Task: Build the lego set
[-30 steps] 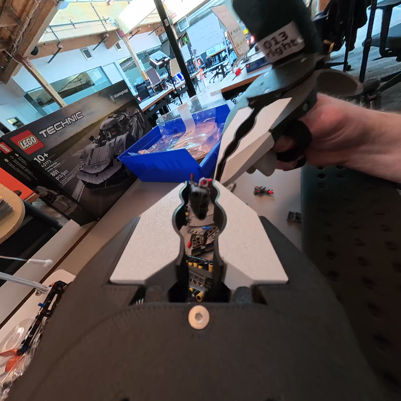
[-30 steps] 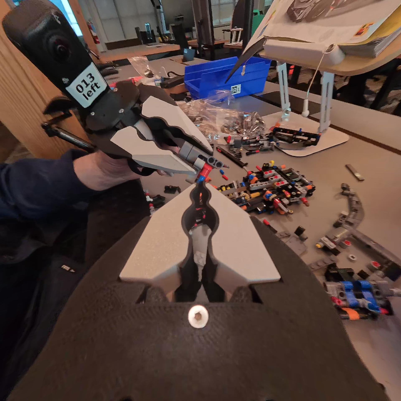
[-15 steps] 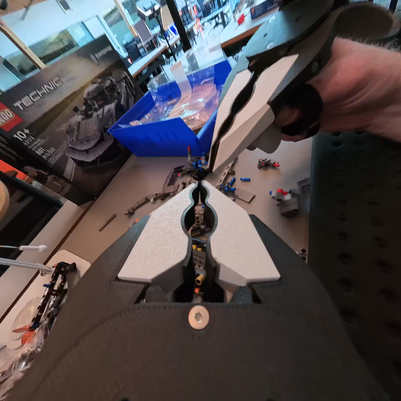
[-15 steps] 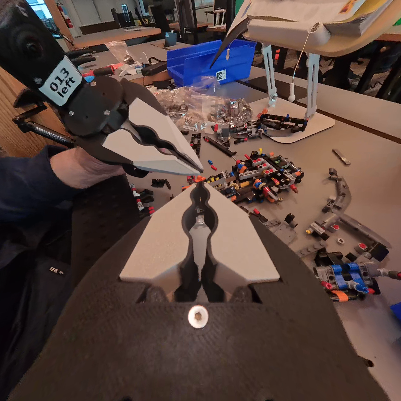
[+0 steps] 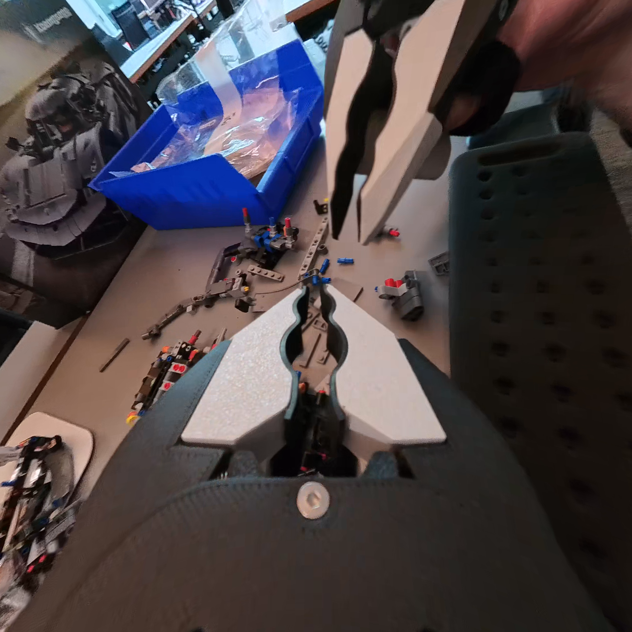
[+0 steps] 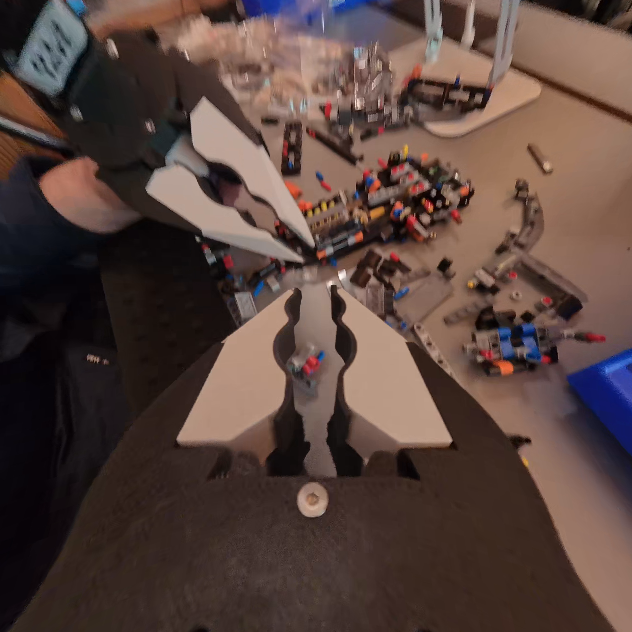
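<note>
Both grippers hang over a grey worktop scattered with lego pieces. Left gripper has its fingers slightly parted and holds nothing. Right gripper is parted a little wider, also empty; directly below its gap a small grey piece with red and blue pins lies on the worktop, blurred.

Near the left gripper's tips, seen from the right wrist view, sits the large multicoloured lego assembly. To its right lie a curved grey strip of pieces and a small blue and black assembly.

Farther off in the left wrist view, a blue bin holding clear plastic bags stands beside the dark lego box. A white stand base with a black frame on it sits at the far side in the right wrist view.
</note>
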The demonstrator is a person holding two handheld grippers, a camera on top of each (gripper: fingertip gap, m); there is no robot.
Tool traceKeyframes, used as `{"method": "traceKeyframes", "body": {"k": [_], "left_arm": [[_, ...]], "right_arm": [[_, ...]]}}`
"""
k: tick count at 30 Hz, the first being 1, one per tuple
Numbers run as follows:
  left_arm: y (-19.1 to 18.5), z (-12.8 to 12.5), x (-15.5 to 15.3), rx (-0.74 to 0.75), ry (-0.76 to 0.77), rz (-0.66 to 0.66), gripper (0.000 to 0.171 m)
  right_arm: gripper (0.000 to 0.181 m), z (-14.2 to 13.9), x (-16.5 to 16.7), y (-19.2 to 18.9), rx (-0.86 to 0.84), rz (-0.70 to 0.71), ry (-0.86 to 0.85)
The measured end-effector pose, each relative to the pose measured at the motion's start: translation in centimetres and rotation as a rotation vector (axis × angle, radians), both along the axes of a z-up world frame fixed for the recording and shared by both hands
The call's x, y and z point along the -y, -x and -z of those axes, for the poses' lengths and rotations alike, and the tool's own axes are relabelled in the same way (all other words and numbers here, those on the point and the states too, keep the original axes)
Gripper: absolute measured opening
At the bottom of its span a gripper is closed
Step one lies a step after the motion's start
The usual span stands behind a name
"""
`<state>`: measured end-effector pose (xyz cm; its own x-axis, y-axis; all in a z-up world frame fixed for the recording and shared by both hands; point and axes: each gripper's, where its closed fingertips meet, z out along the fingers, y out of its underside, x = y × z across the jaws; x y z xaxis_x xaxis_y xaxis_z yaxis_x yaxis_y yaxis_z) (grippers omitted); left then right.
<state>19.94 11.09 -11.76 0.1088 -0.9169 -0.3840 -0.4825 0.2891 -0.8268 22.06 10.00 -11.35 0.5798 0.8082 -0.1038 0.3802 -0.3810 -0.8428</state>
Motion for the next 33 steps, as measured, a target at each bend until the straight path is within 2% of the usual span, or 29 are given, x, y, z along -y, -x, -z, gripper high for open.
{"method": "traceKeyframes", "body": {"k": [3,5,8,11,13,15,21,26,30,33], "left_arm": [[-0.5,0.4,1.3,-0.013,0.022,0.063,0.009],[-1.1,1.0,2.2,-0.042,0.032,0.097,0.024],[-1.6,2.4,3.2,-0.116,0.025,0.136,0.032],[-1.8,4.0,4.0,-0.192,0.022,0.169,0.031],[-1.7,5.0,4.1,-0.243,0.017,0.173,0.031],[-1.7,5.5,4.3,-0.262,0.028,0.179,0.035],[-1.4,5.6,3.6,-0.263,0.053,0.142,0.037],[-1.1,6.9,3.0,-0.341,0.011,0.115,0.036],[-1.2,6.7,2.9,-0.332,0.014,0.115,0.033],[-1.3,6.7,3.0,-0.325,0.017,0.118,0.034]], "right_arm": [[0.013,2.7,1.6,-1.2,0.168,0.008,0.119],[0.015,4.2,2.1,-1.8,0.26,0.008,0.165],[0.017,5.6,2.8,-1.3,0.321,-0.044,0.198],[0.014,6.7,3.3,-0.9,0.371,-0.086,0.227],[0.011,7.0,3.4,-0.6,0.384,-0.101,0.234],[0.0,7.3,3.4,-0.2,0.397,-0.122,0.229],[0.0,7.2,3.2,0.2,0.365,-0.125,0.23],[0.017,5.7,1.6,-0.3,0.306,-0.054,0.163],[0.02,5.9,1.6,0.1,0.279,-0.072,0.171],[0.015,6.1,2.0,0.5,0.265,-0.101,0.194]]}}
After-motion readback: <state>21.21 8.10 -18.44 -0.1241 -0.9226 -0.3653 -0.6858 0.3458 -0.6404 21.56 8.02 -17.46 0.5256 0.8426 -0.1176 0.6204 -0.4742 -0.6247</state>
